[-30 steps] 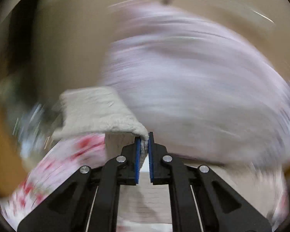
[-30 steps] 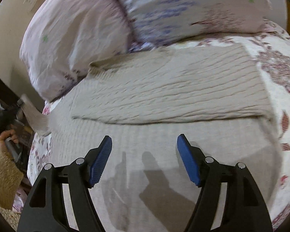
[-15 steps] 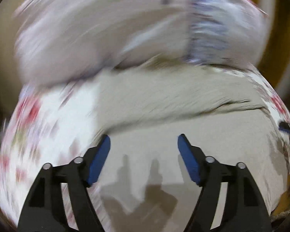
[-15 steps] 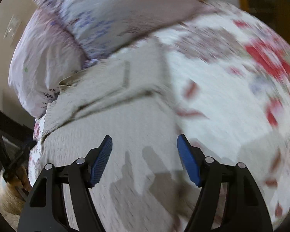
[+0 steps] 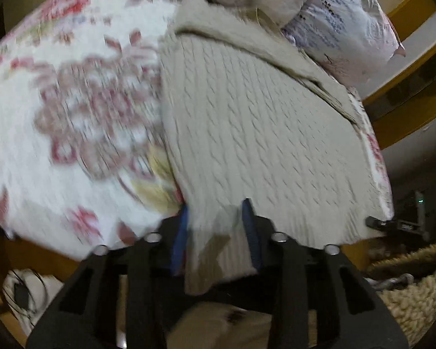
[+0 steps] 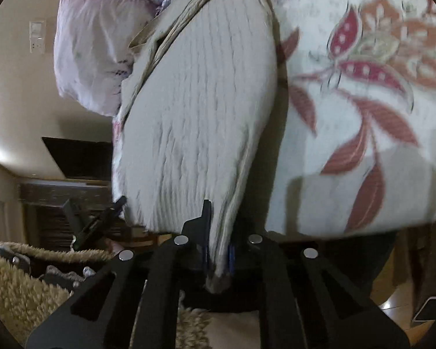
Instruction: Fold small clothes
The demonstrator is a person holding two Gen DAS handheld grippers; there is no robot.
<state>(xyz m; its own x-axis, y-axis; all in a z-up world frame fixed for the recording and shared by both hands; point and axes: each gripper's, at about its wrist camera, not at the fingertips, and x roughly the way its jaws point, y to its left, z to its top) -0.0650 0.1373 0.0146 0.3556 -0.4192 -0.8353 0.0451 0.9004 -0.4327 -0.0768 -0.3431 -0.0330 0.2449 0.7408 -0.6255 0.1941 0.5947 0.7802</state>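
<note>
Sweater [image 5: 264, 133] lies part-folded on the bed [image 5: 72, 101], far edge doubled over. Left gripper [image 5: 215, 232] jaws half-closed around its near corner; right gripper [image 6: 218, 250] jaws clamp the other corner, next fold pending.

1. The white bedspread with red flower print [image 5: 72, 110] is smeared by motion blur in the left wrist view; its pattern cannot be read there.
2. The beige cable-knit garment [image 5: 261, 133] hides the inner faces of the left gripper [image 5: 216, 229]'s blue pads, so whether they press the cloth cannot be told.
3. In the right wrist view, the knit's near corner [image 6: 218, 261] covers most of the right gripper [image 6: 218, 247]'s right pad.
4. The pale lilac printed pillow [image 6: 96, 58] is cut off by the top edge in both views.
5. The small dark objects beside the shaggy cream fleece [image 6: 14, 285] are too dim to identify.
</note>
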